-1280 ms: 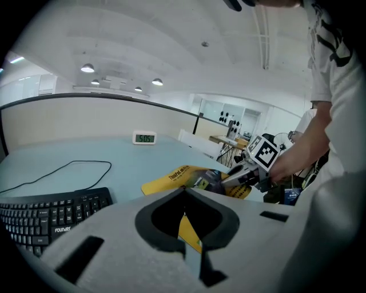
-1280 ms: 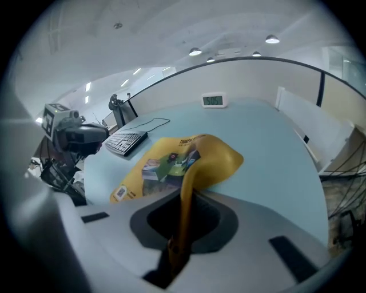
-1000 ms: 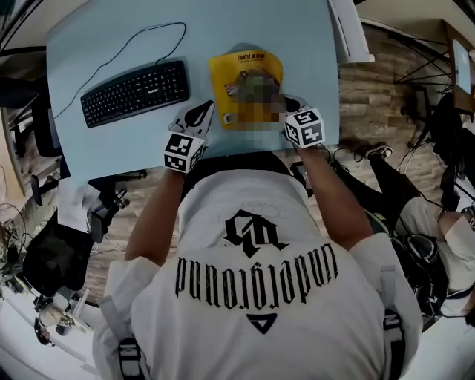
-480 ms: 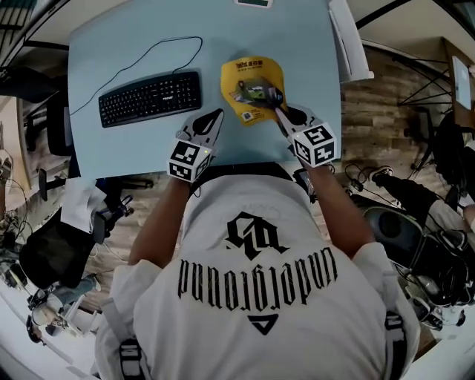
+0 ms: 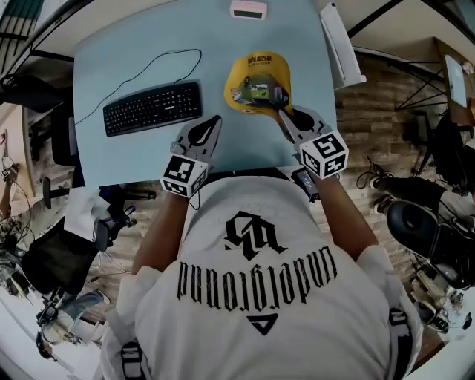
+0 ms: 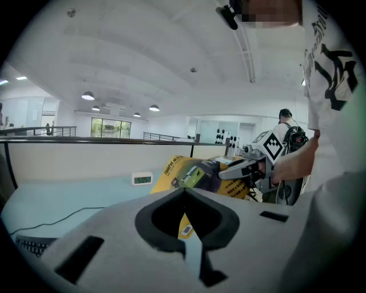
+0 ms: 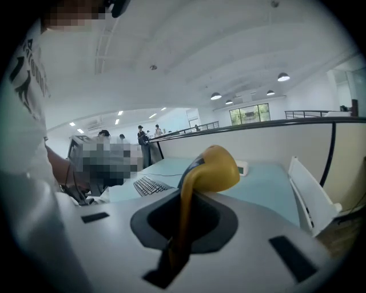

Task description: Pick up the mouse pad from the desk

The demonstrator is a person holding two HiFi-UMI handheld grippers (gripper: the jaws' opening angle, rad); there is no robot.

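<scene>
The yellow mouse pad (image 5: 256, 78) with print on it hangs lifted above the light blue desk (image 5: 133, 44). My right gripper (image 5: 283, 117) is shut on its near edge. In the right gripper view the pad (image 7: 214, 166) rises edge-on from between the jaws of the right gripper (image 7: 190, 193) and curls over at the top. My left gripper (image 5: 214, 121) is left of the pad, shut and holding nothing. The left gripper view shows the left gripper (image 6: 184, 192) with its tips together, and beyond it the pad (image 6: 171, 170) held by the right gripper (image 6: 224, 170).
A black keyboard (image 5: 152, 107) with its cable lies on the desk's left part. A small digital clock (image 5: 249, 10) stands at the far edge. A white panel (image 5: 340, 37) runs along the desk's right side. Chairs and cables crowd the floor around.
Both grippers have risen. The mouse pad has come up off the desk with the right gripper and now curls in the air.
</scene>
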